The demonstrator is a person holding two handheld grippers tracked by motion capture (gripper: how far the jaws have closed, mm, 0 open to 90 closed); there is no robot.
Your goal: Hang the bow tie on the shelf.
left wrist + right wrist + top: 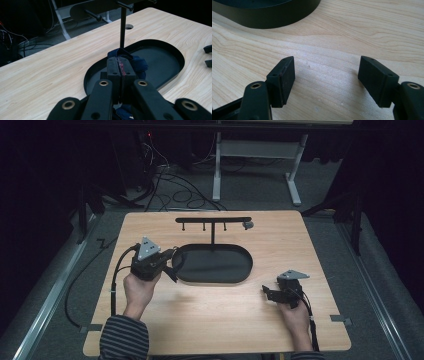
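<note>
My left gripper (pixel 171 268) (pixel 119 65) is shut on a dark blue cloth item (pixel 139 64) with a red streak at the pinch. It holds the item just over the left end of a black oval tray (pixel 215 281) (pixel 162 60). The cloth bunches beyond the jaws and hangs below them. Behind the tray rises a black T-shaped stand (pixel 213 220) (pixel 122 27) with short pegs under its bar. My right gripper (pixel 268 293) (pixel 327 75) rests low on the wood right of the tray, open, with nothing between its fingers. The tray's rim (pixel 264 18) lies just ahead of it.
The wooden table (pixel 300 250) has bare wood in front of the tray and to both sides. A small grey piece (pixel 247 225) sits at the bar's right end. A round hole (pixel 128 26) is in the tabletop near the stand. Cables and a desk frame (pixel 255 165) lie on the floor beyond.
</note>
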